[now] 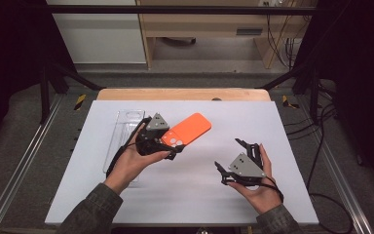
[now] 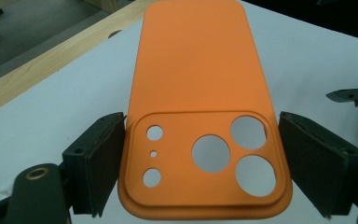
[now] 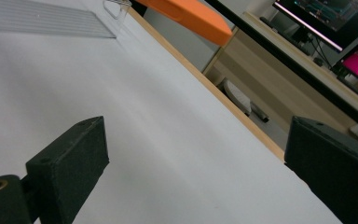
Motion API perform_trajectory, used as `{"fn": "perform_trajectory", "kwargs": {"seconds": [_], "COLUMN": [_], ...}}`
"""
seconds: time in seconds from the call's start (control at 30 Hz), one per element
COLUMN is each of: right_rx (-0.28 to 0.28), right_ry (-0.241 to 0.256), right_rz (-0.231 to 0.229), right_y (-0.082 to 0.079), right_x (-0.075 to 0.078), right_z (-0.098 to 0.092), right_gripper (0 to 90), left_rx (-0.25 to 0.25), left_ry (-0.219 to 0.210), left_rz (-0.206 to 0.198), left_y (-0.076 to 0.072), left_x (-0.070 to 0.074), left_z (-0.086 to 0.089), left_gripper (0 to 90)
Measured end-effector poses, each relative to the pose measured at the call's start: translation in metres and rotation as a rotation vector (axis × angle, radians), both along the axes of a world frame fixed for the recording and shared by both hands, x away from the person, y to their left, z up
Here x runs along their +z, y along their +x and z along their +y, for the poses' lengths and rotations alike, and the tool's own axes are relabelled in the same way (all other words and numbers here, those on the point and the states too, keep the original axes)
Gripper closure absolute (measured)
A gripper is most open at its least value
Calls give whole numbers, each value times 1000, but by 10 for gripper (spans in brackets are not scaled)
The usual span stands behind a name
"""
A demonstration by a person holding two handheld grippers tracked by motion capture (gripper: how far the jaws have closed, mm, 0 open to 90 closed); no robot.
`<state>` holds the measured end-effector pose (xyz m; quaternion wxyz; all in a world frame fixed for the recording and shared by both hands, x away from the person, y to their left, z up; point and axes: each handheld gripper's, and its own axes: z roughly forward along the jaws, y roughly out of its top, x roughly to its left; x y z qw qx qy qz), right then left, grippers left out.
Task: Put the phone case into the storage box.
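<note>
An orange phone case [image 1: 190, 129] with round camera cut-outs is held above the white mat [image 1: 199, 195], back side up. My left gripper [image 1: 173, 144] is shut on its camera end. In the left gripper view both pads press the sides of the case [image 2: 196, 70], and its long end points away from me. My right gripper [image 1: 227, 153] rests low at the right front of the mat, open, with nothing between its fingers. In the right gripper view the open jaws frame bare mat [image 3: 168, 140], and the tip of the orange case [image 3: 191, 14] shows at the top.
A clear plastic tray [image 1: 124, 131] lies on the mat's left side, under and behind my left hand. The table's wooden edge [image 1: 182, 94] runs along the far side. Metal rails flank the table. Monitors [image 3: 335, 18] stand beyond the table.
</note>
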<state>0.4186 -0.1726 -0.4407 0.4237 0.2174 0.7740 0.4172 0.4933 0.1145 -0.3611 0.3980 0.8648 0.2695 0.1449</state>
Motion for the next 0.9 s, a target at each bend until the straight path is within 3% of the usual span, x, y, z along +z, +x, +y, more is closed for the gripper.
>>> {"fn": "perform_trajectory", "kwargs": {"seconds": [0.33, 0.9], "right_rx": [43, 81], "right_ry": [-163, -316], "right_rz": [-84, -199], "right_y": [4, 7], "right_x": [9, 14], "right_z": [24, 52], "right_gripper": [95, 139], "left_rx": [-17, -58], "left_ry": [29, 75], "left_rz": [12, 26], "left_y": [-5, -11], "left_x": [5, 2], "left_z": [5, -3], "left_gripper": [168, 167]}}
